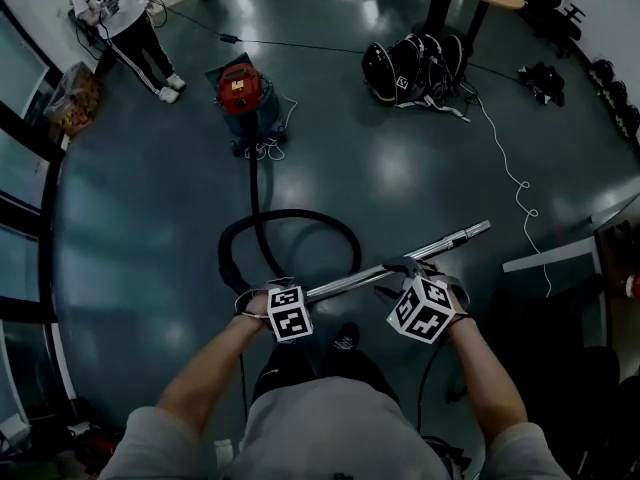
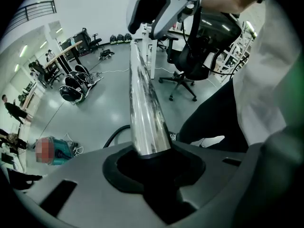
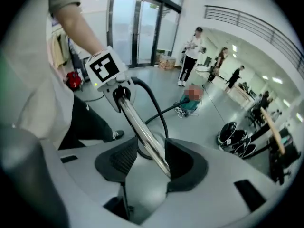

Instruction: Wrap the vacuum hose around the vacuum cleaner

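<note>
Left tongs [image 2: 152, 163] clamped tight on metal tube [image 2: 145, 103], pointing steeply down. Right tongs [image 3: 151, 160] further along same tube, pads slack: tube against one pad, gap at other. Tube held near level over floor [image 1: 420, 178]. Black hose [image 1: 300, 215] loops from tube's left end across floor to red vacuum [image 1: 243, 90], well ahead. Hose unwrapped.
</note>
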A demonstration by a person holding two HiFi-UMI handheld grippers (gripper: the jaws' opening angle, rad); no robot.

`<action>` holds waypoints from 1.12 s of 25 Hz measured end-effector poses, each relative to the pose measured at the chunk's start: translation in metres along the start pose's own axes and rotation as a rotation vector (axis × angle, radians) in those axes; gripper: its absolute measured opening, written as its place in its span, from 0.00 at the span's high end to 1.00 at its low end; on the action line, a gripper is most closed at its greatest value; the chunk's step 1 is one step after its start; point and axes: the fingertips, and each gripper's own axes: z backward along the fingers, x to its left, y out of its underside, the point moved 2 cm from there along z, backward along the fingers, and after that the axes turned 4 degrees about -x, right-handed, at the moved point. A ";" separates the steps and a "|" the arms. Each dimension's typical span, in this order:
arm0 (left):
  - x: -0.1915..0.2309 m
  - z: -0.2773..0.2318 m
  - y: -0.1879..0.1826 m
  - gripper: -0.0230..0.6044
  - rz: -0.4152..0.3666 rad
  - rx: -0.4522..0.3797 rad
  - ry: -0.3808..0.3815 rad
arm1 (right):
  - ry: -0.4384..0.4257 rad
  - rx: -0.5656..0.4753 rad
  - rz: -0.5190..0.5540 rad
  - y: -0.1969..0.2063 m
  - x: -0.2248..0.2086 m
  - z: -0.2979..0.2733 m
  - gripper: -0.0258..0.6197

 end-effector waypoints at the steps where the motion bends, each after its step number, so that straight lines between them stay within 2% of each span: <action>1: 0.001 -0.002 0.002 0.77 0.019 -0.007 0.005 | 0.003 -0.026 -0.077 0.000 0.001 -0.002 0.71; 6: 0.021 -0.008 0.013 0.77 0.134 -0.071 0.006 | 0.027 -0.100 -0.478 -0.004 0.004 -0.027 0.71; 9: 0.034 -0.007 0.019 0.77 0.206 -0.104 -0.006 | 0.026 -0.185 -0.737 -0.015 0.003 -0.047 0.71; 11: 0.044 -0.005 0.020 0.77 0.248 -0.137 -0.018 | 0.043 -0.231 -0.872 -0.023 -0.006 -0.062 0.56; 15: 0.062 0.006 0.034 0.77 0.322 -0.209 -0.030 | 0.051 -0.307 -1.078 -0.050 -0.023 -0.098 0.44; 20: 0.083 0.020 0.056 0.77 0.372 -0.268 -0.032 | 0.025 -0.438 -1.342 -0.088 -0.048 -0.144 0.41; 23: 0.092 0.026 0.062 0.77 0.391 -0.300 -0.023 | 0.000 -0.490 -1.444 -0.111 -0.062 -0.171 0.41; 28: 0.107 0.039 0.067 0.77 0.408 -0.355 0.008 | -0.019 -0.486 -1.434 -0.143 -0.068 -0.207 0.41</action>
